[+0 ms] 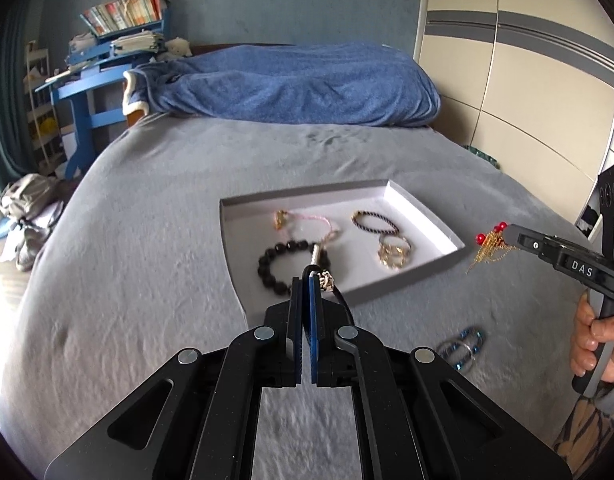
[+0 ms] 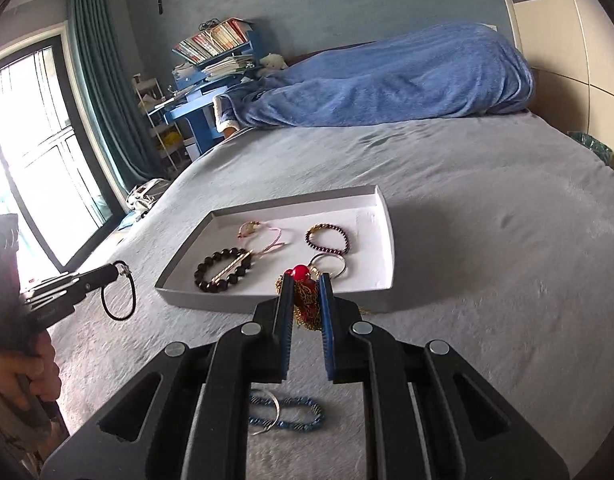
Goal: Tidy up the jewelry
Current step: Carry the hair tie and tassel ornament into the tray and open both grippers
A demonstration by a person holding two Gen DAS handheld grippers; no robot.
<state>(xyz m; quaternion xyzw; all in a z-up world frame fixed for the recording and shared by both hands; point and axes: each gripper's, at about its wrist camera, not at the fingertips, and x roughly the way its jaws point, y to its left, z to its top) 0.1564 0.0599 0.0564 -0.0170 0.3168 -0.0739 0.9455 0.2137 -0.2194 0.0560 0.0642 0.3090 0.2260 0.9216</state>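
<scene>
A shallow white tray [image 1: 423,216] [image 2: 383,216] lies on the grey bed. It holds a black bead bracelet [image 1: 267,268] [image 2: 215,264], a pink cord bracelet [image 1: 307,220] [image 2: 267,236], a dark braided bracelet [image 1: 375,222] [image 2: 327,236] and gold rings [image 1: 393,254]. My left gripper [image 1: 309,280] [image 2: 115,272] is shut on a black cord bracelet with a metal charm [image 1: 327,280] [image 2: 119,296], near the tray's front edge. My right gripper [image 2: 305,280] [image 1: 507,232] is shut on a gold chain piece with red beads [image 2: 303,292] [image 1: 489,244], right of the tray.
A blue bead bracelet and a silver ring [image 1: 463,348] [image 2: 283,416] lie on the bed in front of the tray. A blue blanket [image 1: 291,80] is heaped at the head. A blue desk with books [image 1: 107,52] stands at left, a wardrobe [image 1: 527,60] at right.
</scene>
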